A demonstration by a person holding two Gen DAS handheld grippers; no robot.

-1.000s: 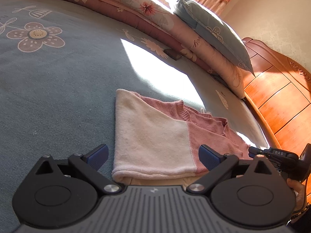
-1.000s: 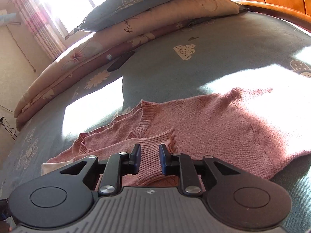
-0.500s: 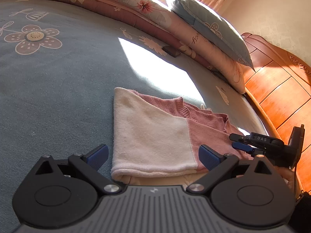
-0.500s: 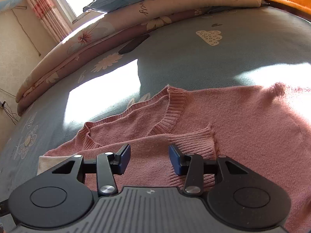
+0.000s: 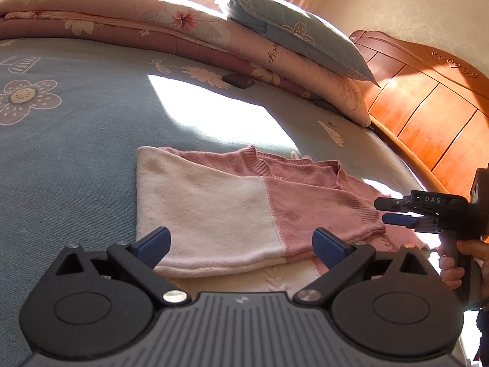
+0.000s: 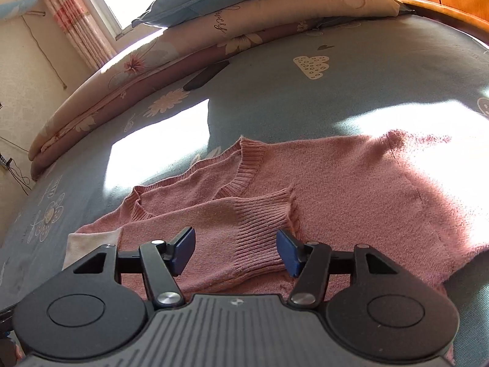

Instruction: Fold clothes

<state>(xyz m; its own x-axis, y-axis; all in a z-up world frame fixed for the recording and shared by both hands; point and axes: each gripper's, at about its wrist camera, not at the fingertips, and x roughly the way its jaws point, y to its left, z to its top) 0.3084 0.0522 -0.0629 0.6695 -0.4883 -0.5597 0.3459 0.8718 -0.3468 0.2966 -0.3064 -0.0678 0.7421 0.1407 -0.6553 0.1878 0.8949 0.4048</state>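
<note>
A pink and cream knit sweater (image 5: pixel 232 202) lies partly folded on the blue bedspread (image 5: pixel 76 140). Its cream lower half is folded over the pink body. My left gripper (image 5: pixel 241 246) hovers wide open above the near cream fold, touching nothing. In the right wrist view a pink sleeve with a ribbed cuff (image 6: pixel 259 223) lies across the sweater (image 6: pixel 351 189). My right gripper (image 6: pixel 235 249) is above that cuff with its jaws opening, the pads clear of the cloth. The right gripper (image 5: pixel 397 214) also shows at the right edge of the left wrist view, held by a hand (image 5: pixel 452 263).
A rolled floral quilt (image 5: pixel 189 30) and a blue pillow (image 5: pixel 293 33) lie along the far side of the bed. A wooden headboard (image 5: pixel 428 98) rises at the right. A dark flat object (image 5: pixel 238 80) rests by the quilt. Window and curtains (image 6: pixel 73 12) stand behind.
My right gripper let go of the ribbed cuff and its jaws spread; it drew back a little. The left gripper shifted sideways over the cream fold and rolled, staying open.
</note>
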